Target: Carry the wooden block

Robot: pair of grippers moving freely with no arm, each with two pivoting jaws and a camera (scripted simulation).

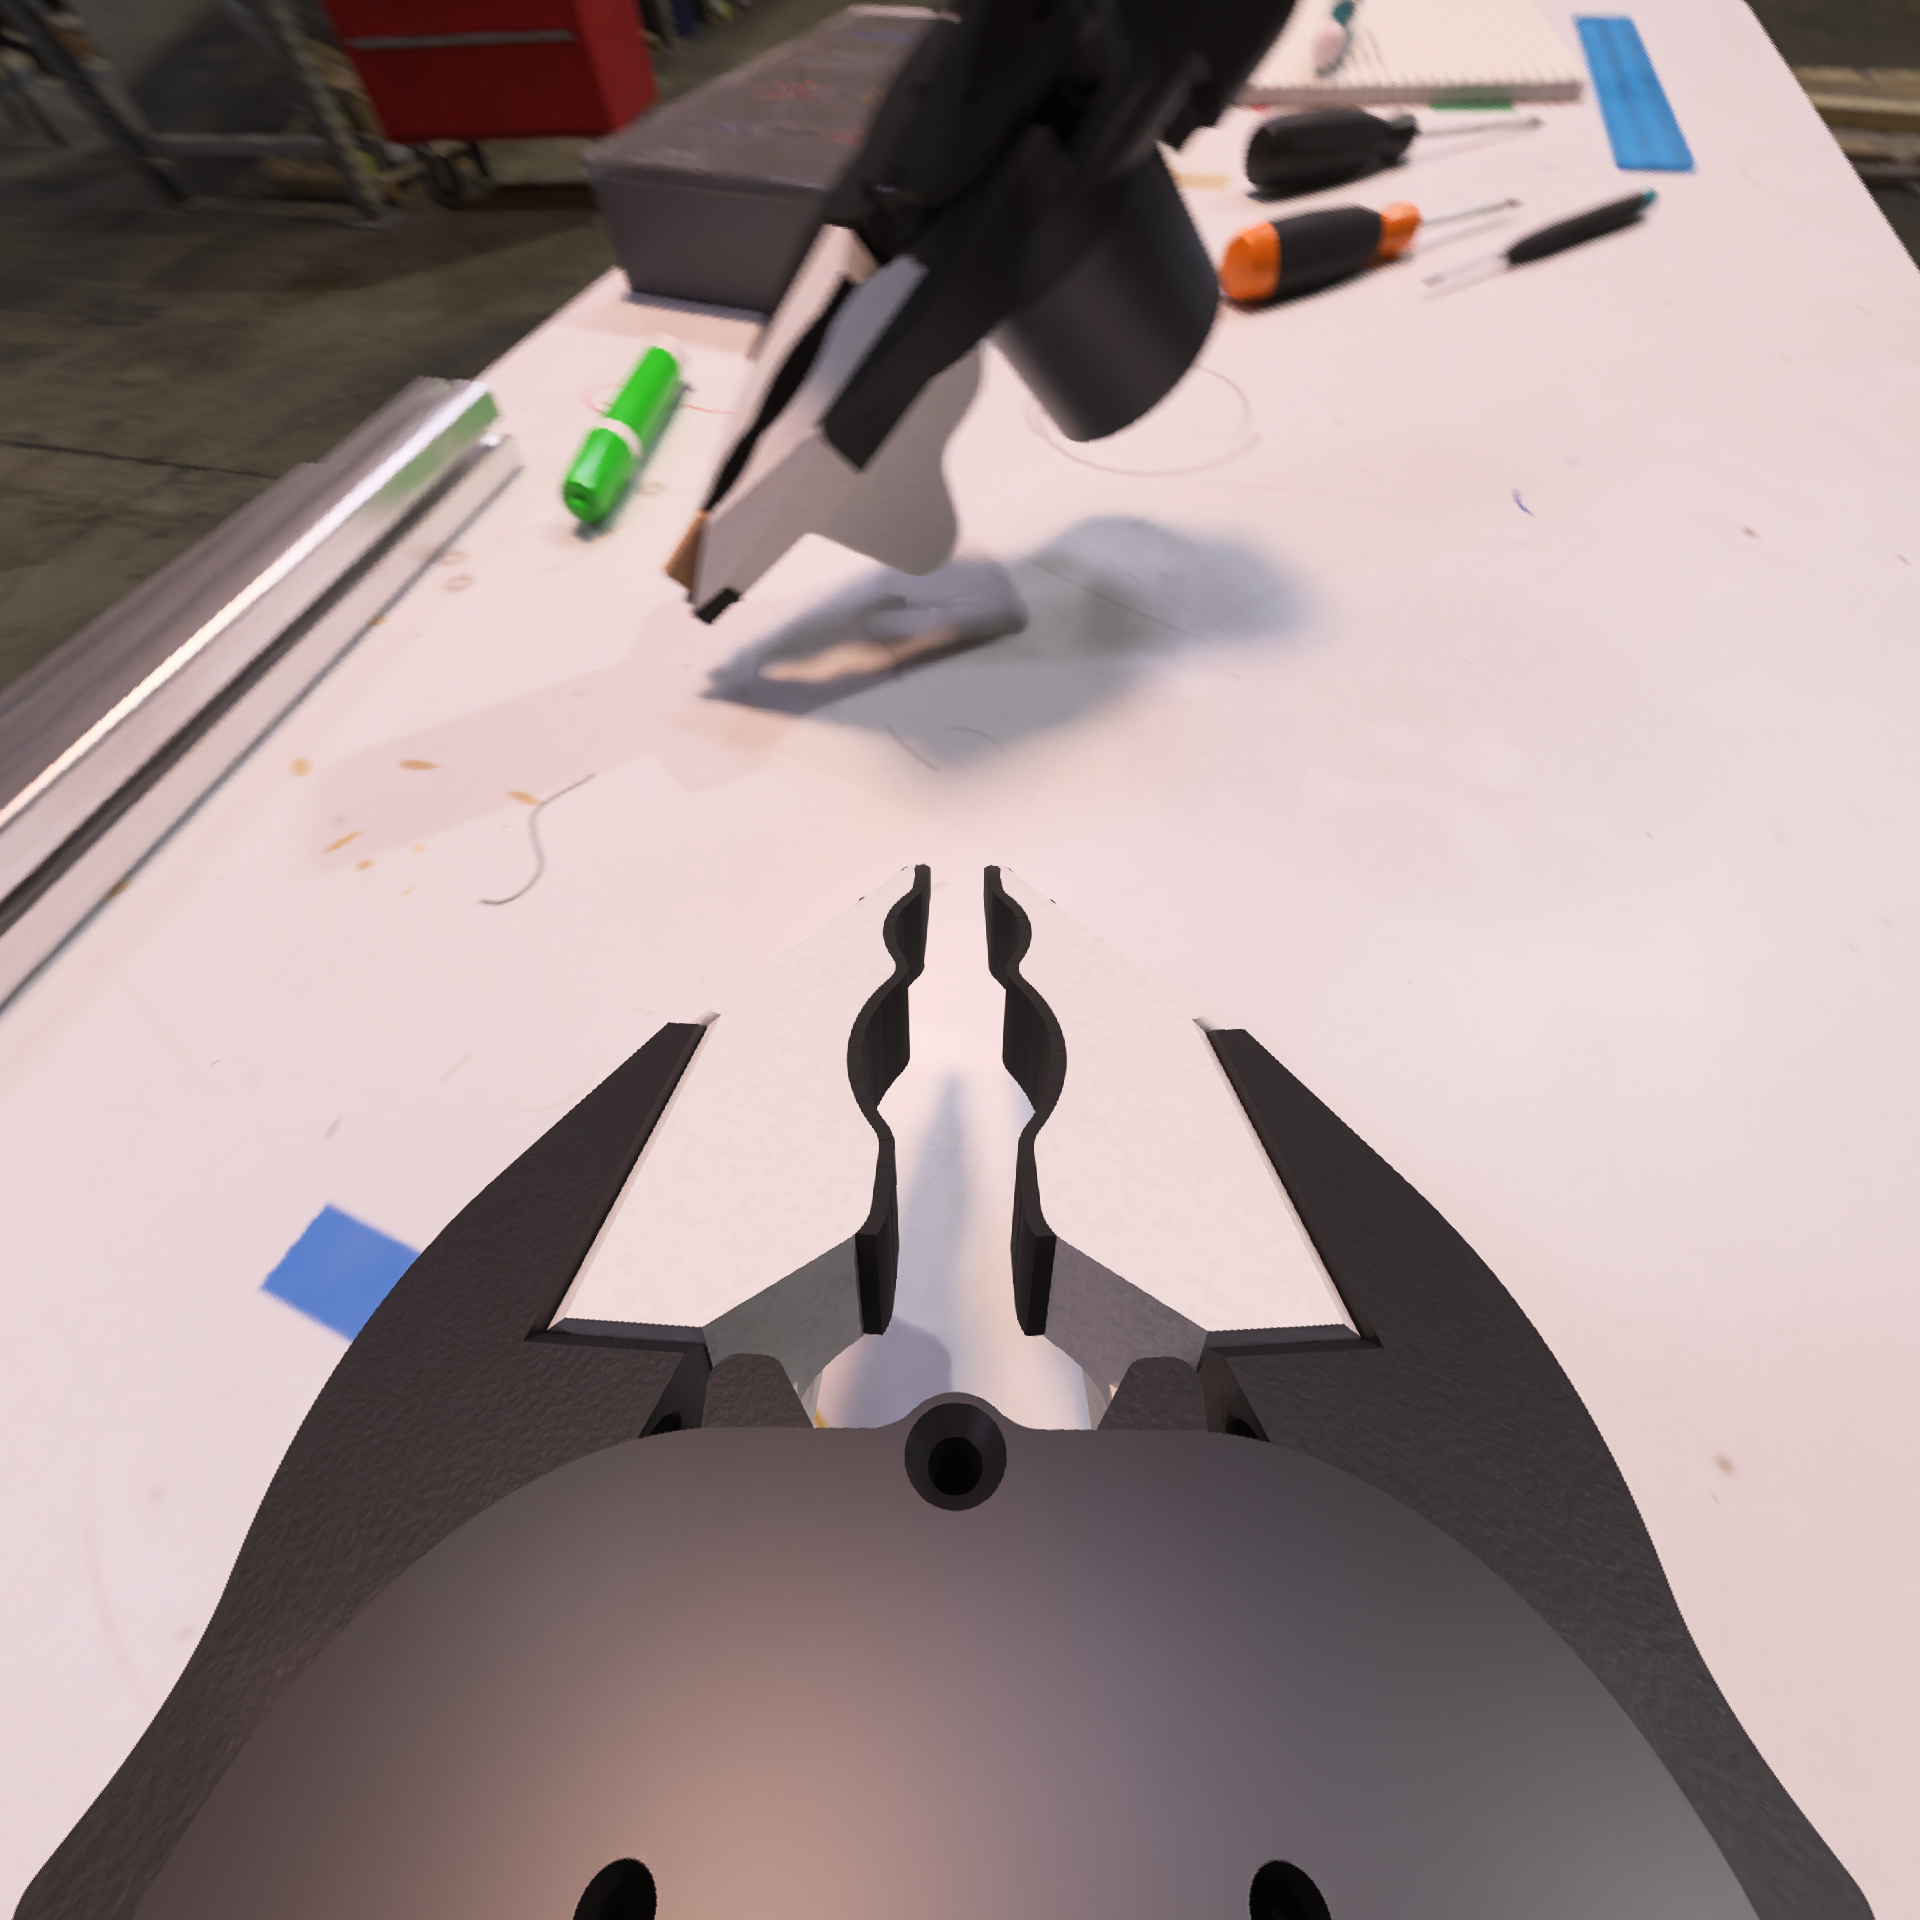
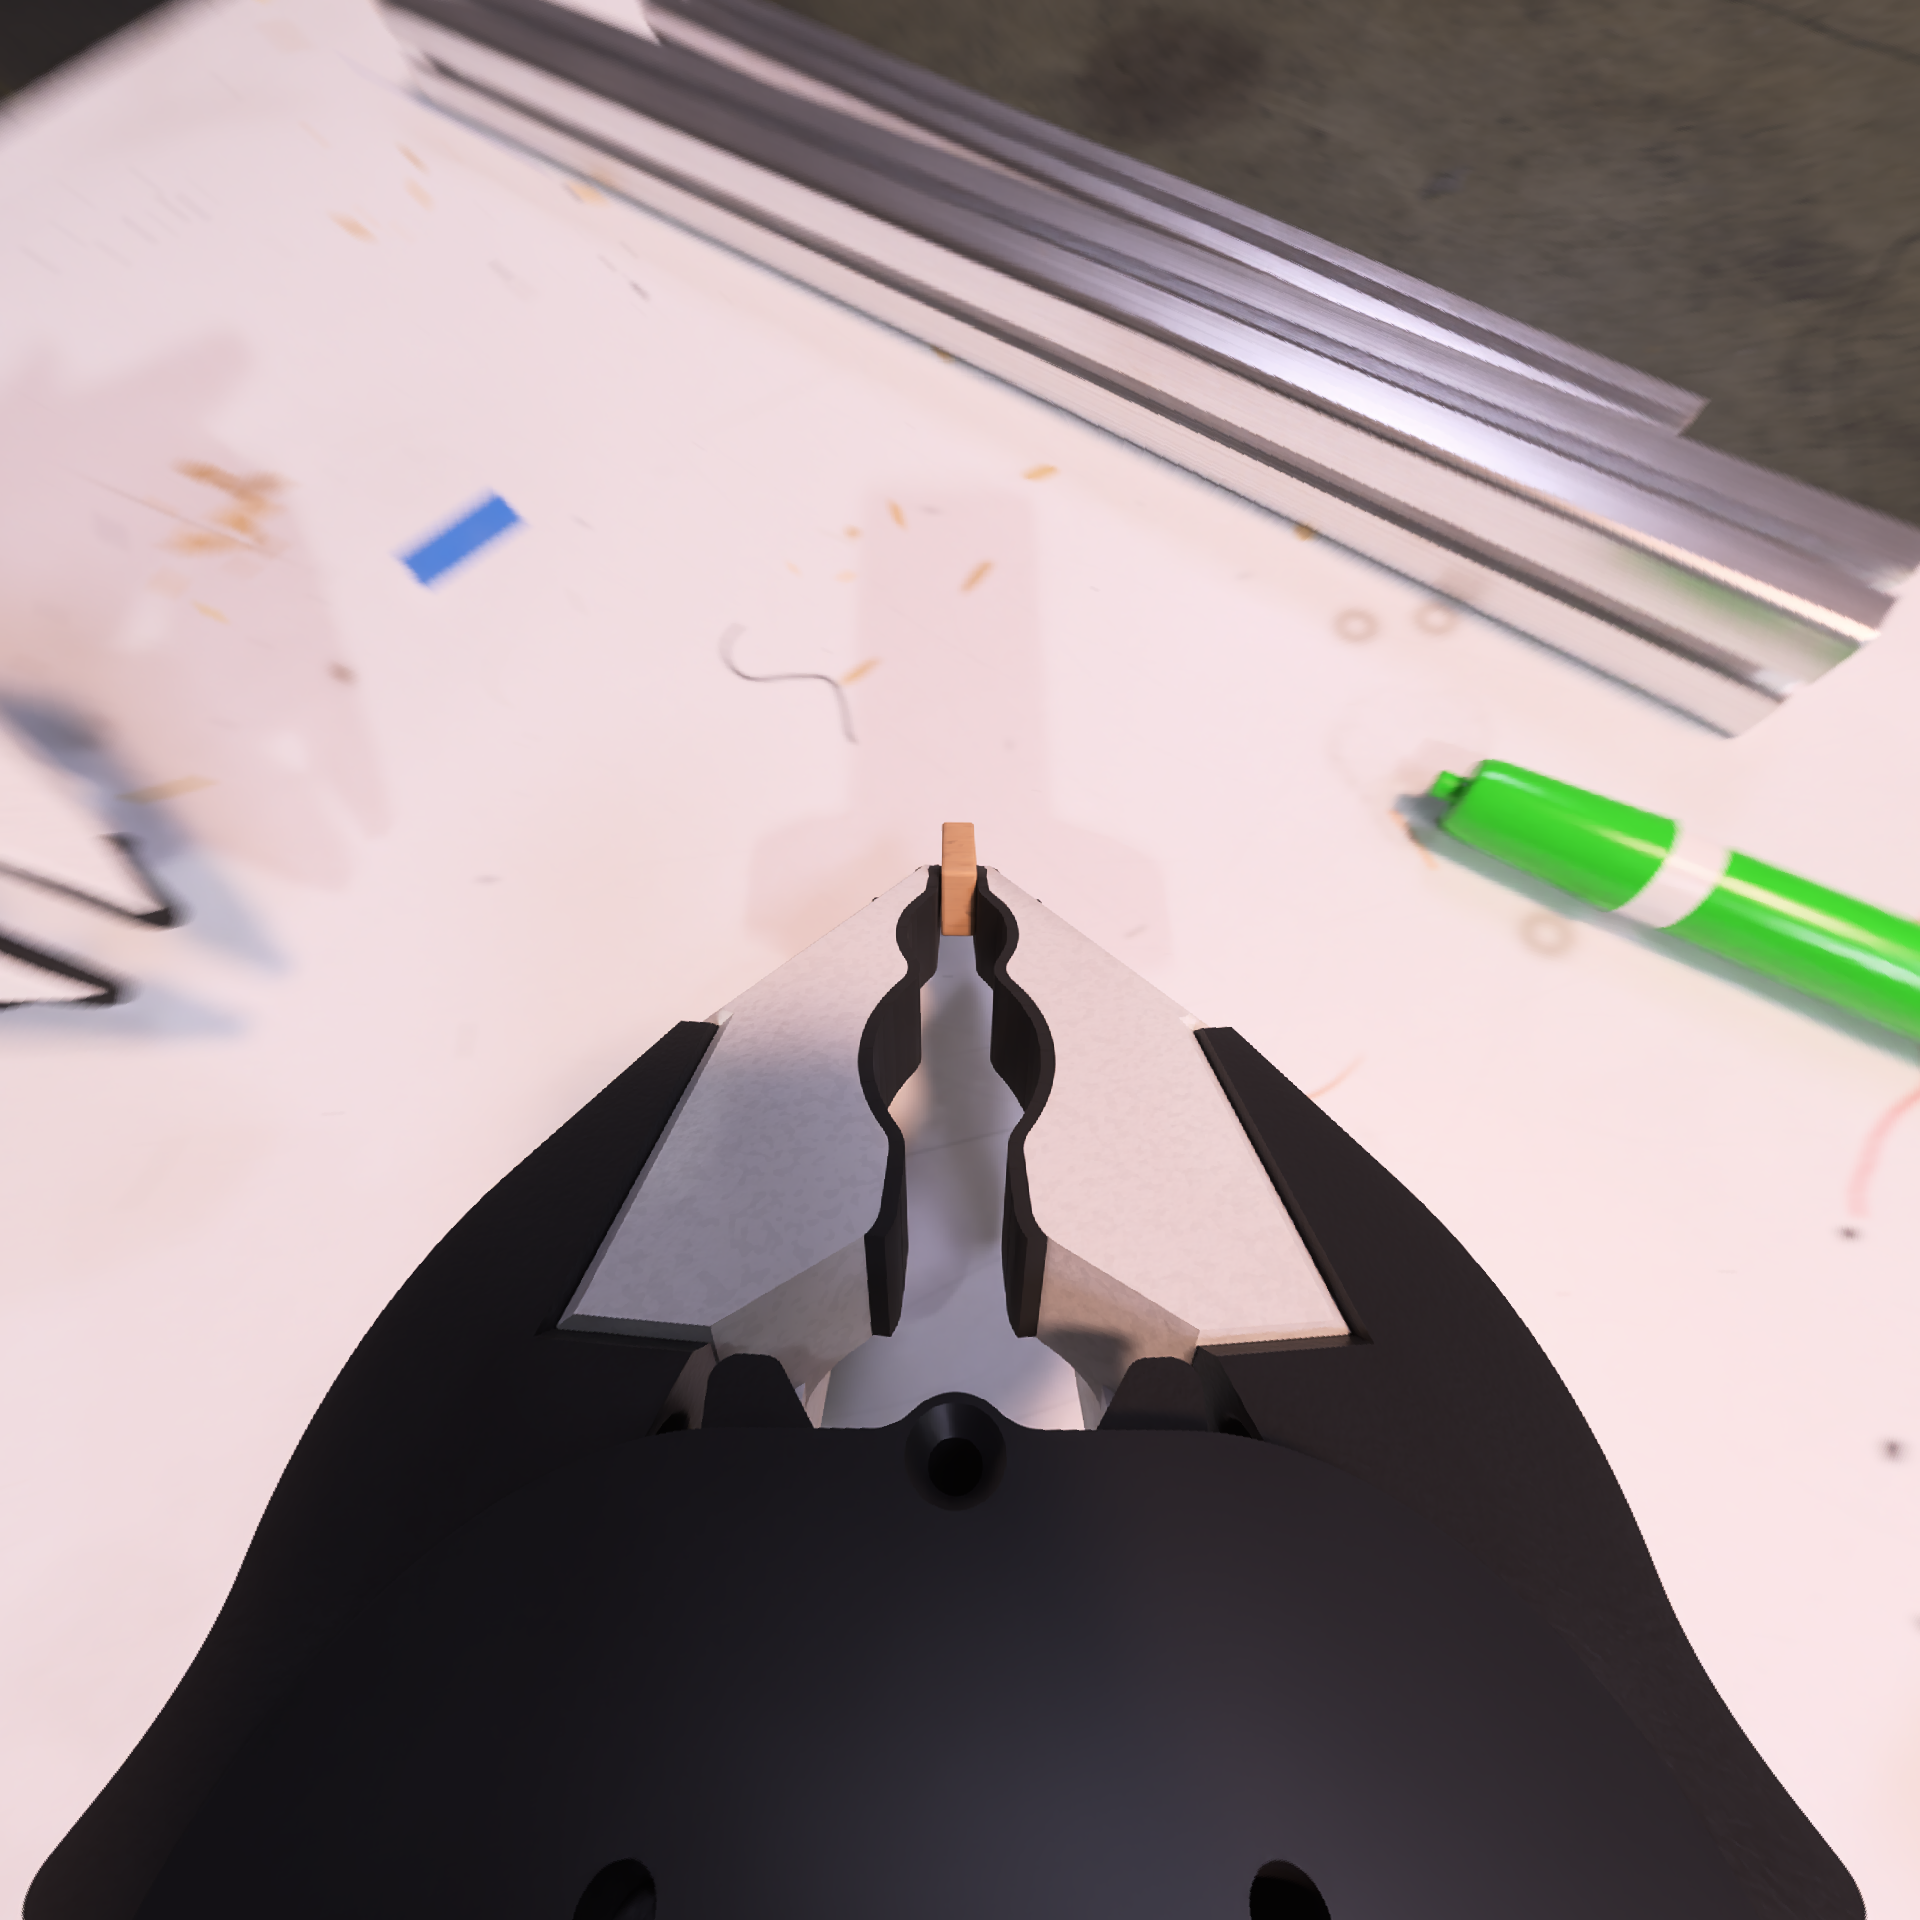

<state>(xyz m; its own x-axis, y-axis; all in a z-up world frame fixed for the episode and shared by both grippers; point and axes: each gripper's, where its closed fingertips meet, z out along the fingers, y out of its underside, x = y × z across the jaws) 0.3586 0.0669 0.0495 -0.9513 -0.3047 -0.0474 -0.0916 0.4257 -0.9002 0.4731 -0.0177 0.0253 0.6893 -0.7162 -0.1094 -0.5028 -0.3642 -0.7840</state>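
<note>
The wooden block [image 2: 957, 862] is a small thin tan piece pinched between the tips of my right gripper [image 2: 956, 888], which is shut on it and holds it above the white table [image 2: 623, 935]. In the left wrist view the right gripper [image 1: 704, 571] hangs tilted over the table ahead, with the block [image 1: 686, 545] showing as a tan sliver at its tip. My left gripper [image 1: 956, 873] is empty, its jaws only a narrow gap apart, low over the table [image 1: 1455, 831].
A green marker [image 1: 623, 436] [image 2: 1662, 883] lies near metal rails [image 1: 239, 644] [image 2: 1247, 343] along the table edge. A blurred grey flat piece [image 1: 894, 634] lies under the right gripper. Screwdrivers [image 1: 1320, 249], a dark grey box [image 1: 748, 166] and blue tape [image 1: 338, 1268] are also there.
</note>
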